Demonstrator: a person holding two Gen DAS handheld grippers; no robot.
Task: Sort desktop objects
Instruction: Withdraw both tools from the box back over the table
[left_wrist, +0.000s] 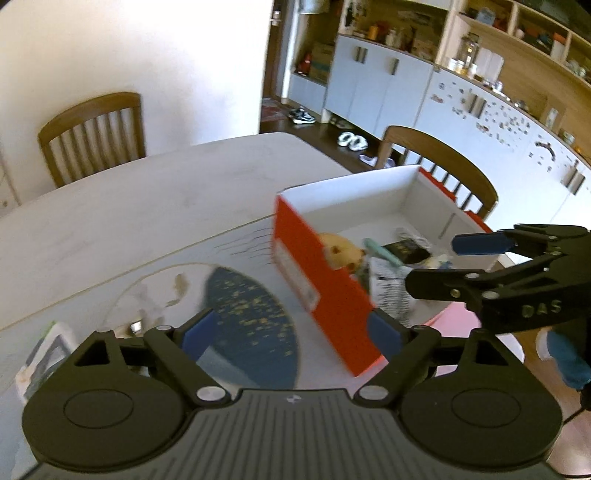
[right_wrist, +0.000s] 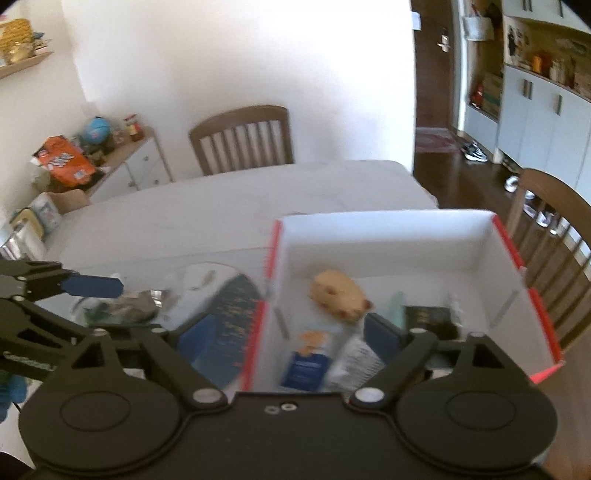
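Note:
A red box with a white inside stands on the table. In it lie a tan plush toy, a blue packet, a black-and-white striped packet, a black booklet and a pale green item. My left gripper is open and empty above a dark blue round mat, left of the box. My right gripper is open and empty above the box's near end; it also shows in the left wrist view.
The pale table has wooden chairs at its far side and right side. A white packet lies at the table's left. A shiny item lies by the mat. Cabinets and shelves stand at the right.

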